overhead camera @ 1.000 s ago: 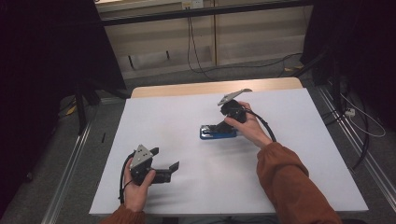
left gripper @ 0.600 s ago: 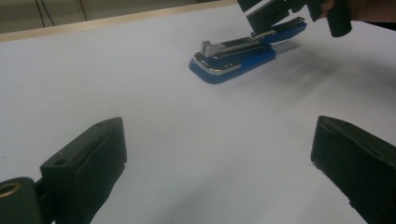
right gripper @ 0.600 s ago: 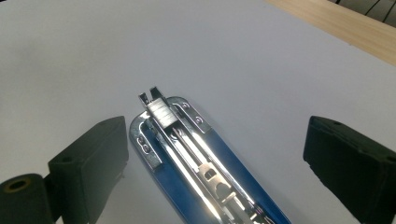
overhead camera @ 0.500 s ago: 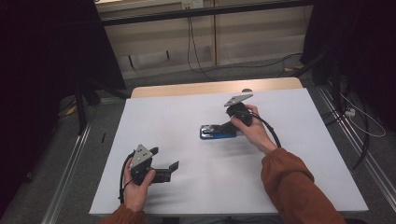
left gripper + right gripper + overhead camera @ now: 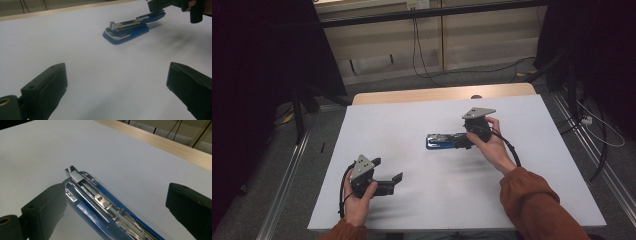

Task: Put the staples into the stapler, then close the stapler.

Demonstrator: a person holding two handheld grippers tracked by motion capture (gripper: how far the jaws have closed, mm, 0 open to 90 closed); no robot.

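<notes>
So there's a blue stapler (image 5: 446, 141) lying flat on the white table (image 5: 412, 125), roughly mid-table and a bit toward the right side. Its chrome staple channel faces up and its metal nose points to the person's left. In the right gripper view the stapler (image 5: 100, 202) runs up between the two black jaws, and you can see down into the open magazine: a small metal pusher block sits partway along the track. I honestly can't tell from this angle whether any staples are loaded, the metal just reflects too much.

The right gripper (image 5: 464, 141) is over the back end of the stapler with its jaws spread wide, one on each side of the body. The left jaw looks right up against the blue base, though whether it actually touches is hard to call. The other jaw is well clear. The right hand (image 5: 492, 147) is wrapped around the tool, orange sleeve behind it.

The left gripper (image 5: 389, 177) sits near the front-left part of the table, well apart from the stapler, jaws spread open with nothing between them. From the left gripper view the stapler (image 5: 130, 28) lies farther off on the bare white surface, with the right gripper (image 5: 160, 5) at its far end.
</notes>
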